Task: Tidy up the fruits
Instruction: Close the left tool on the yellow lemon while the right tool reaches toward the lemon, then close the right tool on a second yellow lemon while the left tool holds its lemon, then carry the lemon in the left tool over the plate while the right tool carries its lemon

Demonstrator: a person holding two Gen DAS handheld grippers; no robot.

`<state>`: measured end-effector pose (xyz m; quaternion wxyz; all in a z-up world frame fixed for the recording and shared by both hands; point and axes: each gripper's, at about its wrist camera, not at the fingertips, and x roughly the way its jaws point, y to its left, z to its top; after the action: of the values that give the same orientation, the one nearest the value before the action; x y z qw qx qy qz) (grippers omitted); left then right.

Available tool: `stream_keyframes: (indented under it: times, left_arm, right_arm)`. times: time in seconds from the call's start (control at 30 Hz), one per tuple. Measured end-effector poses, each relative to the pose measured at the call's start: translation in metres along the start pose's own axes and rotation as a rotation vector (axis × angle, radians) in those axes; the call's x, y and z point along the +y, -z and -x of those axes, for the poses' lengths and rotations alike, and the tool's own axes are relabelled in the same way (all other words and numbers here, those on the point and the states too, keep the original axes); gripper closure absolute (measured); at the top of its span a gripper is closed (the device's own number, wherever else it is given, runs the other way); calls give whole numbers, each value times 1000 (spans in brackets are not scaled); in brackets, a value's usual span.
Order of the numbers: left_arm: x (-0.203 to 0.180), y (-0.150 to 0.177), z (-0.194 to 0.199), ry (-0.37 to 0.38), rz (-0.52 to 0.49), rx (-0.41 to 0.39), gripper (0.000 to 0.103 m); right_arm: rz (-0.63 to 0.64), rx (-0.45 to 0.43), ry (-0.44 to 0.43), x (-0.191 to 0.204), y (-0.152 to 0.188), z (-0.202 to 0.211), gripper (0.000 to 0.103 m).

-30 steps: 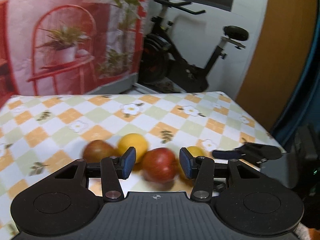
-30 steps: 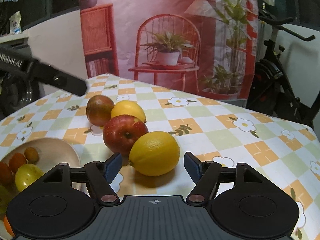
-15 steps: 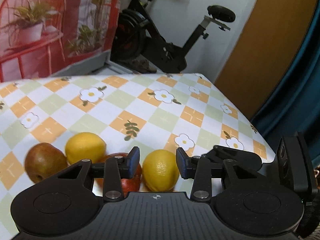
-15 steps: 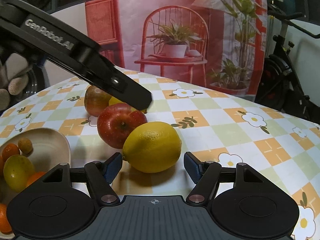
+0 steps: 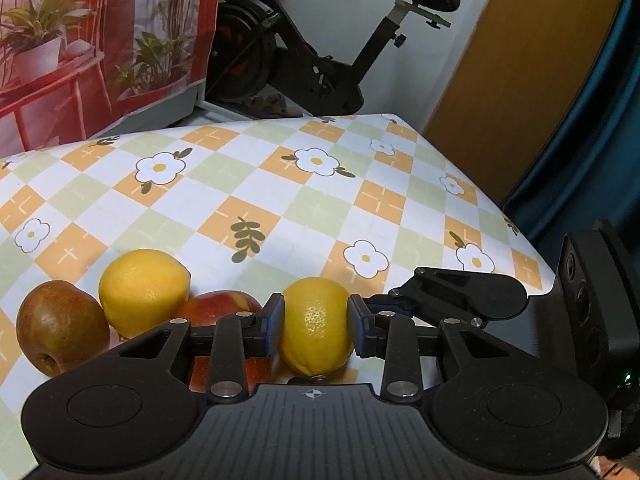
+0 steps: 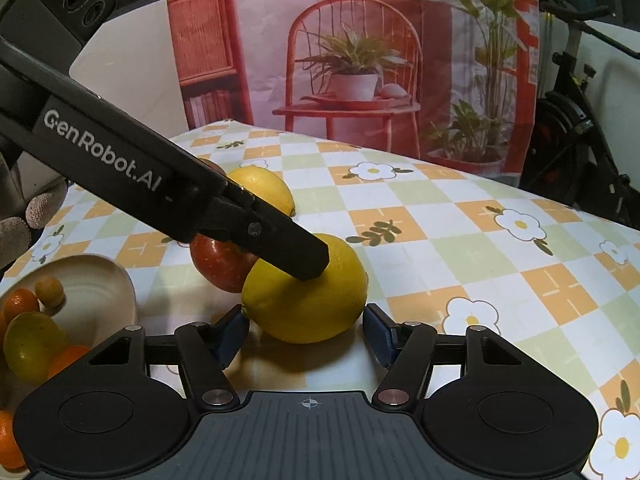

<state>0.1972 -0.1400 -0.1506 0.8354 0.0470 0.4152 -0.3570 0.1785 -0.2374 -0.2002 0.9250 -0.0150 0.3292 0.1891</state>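
Observation:
A yellow lemon (image 5: pixel 316 320) lies on the checked tablecloth, and my left gripper (image 5: pixel 316 316) is closing on it, both blue pads against its sides. In the right wrist view the same lemon (image 6: pixel 308 300) sits between the closing jaws of my right gripper (image 6: pixel 306 332), whose pads stand just clear of it. A left finger (image 6: pixel 280 248) rests on the lemon's top. Beside it are a red apple (image 5: pixel 216 308), a second lemon (image 5: pixel 144 292) and a brownish apple (image 5: pixel 60 332).
A beige bowl (image 6: pixel 108 280) at the near left holds small oranges and a green-yellow fruit (image 6: pixel 32 344). A gloved hand (image 6: pixel 24 224) shows at the left edge. The tablecloth (image 5: pixel 280 184) stretches far and right; an exercise bike (image 5: pixel 320 56) stands beyond the table.
My left gripper swung right from the red apple to the near lemon, dropped, and narrowed its jaws onto it. The right gripper's jaws narrowed slightly around the same lemon.

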Motion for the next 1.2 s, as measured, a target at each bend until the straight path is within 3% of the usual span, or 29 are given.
stream_keyframes:
  times: [0.3,0.63,1.2]
  left_arm:
    - [1,1,6,41,24,5,66]
    - [-12,13,37,74,-20,-1,66]
    - [8,63,137,66,24,-55,67]
  right_arm:
    - [-5,-30,-12,3,5,11,46]
    - [-4,-55,-36,25,3,45,46]
    - [104,-36,-169,131,-26,79,46]
